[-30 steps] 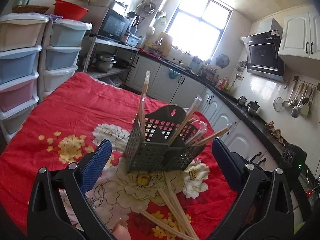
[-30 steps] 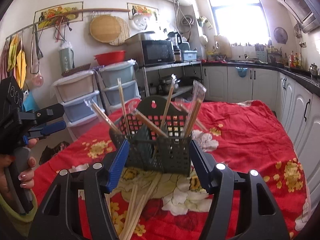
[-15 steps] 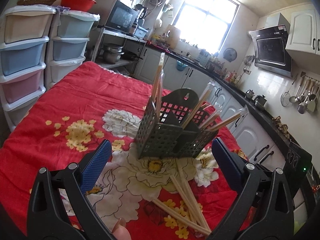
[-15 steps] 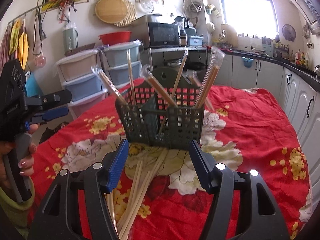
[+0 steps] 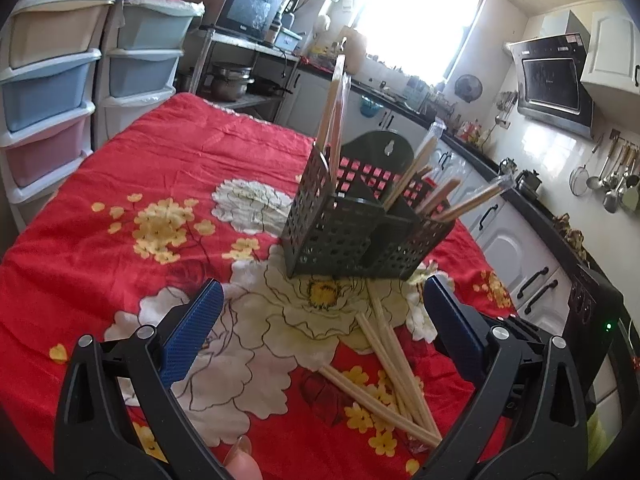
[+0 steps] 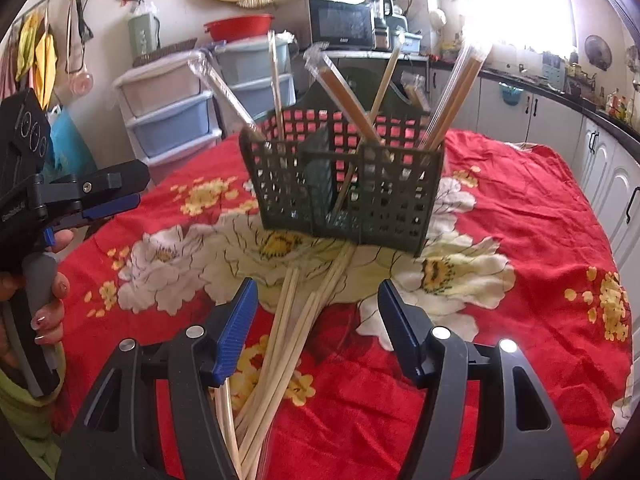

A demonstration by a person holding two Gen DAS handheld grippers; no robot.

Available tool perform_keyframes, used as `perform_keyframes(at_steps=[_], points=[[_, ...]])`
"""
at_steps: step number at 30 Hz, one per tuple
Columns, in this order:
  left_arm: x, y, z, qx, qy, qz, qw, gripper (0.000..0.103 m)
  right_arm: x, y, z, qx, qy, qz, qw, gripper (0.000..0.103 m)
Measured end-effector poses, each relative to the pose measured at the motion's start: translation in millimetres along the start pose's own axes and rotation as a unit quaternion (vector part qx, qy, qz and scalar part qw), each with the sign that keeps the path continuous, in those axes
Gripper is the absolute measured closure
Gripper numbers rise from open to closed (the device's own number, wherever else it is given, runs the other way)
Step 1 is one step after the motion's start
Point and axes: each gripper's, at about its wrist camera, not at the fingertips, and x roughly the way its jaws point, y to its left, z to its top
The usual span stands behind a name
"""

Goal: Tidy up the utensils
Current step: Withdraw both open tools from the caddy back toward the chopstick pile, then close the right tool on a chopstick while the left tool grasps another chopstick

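A dark green perforated utensil basket (image 5: 352, 228) (image 6: 348, 192) stands upright on a red floral cloth (image 5: 160, 184) (image 6: 520, 216). Several wrapped chopsticks (image 5: 334, 116) (image 6: 456, 92) lean out of its compartments. A loose bundle of bare wooden chopsticks (image 5: 388, 364) (image 6: 288, 344) lies flat on the cloth in front of it. My left gripper (image 5: 320, 320) is open, low over the cloth, with the bundle just right of its middle. Over the bundle, my right gripper (image 6: 318, 316) stands open, nothing between its pads. From the right wrist view, the left gripper (image 6: 96, 192) shows at the left edge in a hand.
Stacked plastic drawers (image 5: 48, 92) (image 6: 176, 108) stand beyond the table's far-left edge. A microwave (image 5: 250, 12) and pots sit on a shelf behind. White cabinets and a dark counter (image 5: 532, 216) run along the right side.
Both grippers have sunk towards the cloth and tilted downward. The basket has shifted upward in both views and more of the loose chopstick bundle now shows.
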Motion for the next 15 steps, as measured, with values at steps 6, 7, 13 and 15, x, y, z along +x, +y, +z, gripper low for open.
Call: perform_keyframes(at_steps=[6,7,13,15], points=[[11.5,5.2,-13.8,-0.012,0.036,-0.010,0.9992,0.011,17.6,-0.4,-4.9,0.002,0.042,0.001,0.999,0.054],[13.5,6.2,-15.8,-0.015,0.042,-0.014,0.9989,0.011,21.6,-1.7,-6.0,0.005,0.051,0.003,0.999,0.056],[26.6,14.1,-28.2,-0.045,0.080,-0.038,0.9950,0.015,37.6,-8.9,-9.5,0.029,0.079,0.033,0.996,0.065],[30.5,14.2,-31.8,-0.051,0.092,-0.047,0.9933,0.019,42.2,-11.1,-9.4,0.039,0.086,0.042,0.995,0.068]])
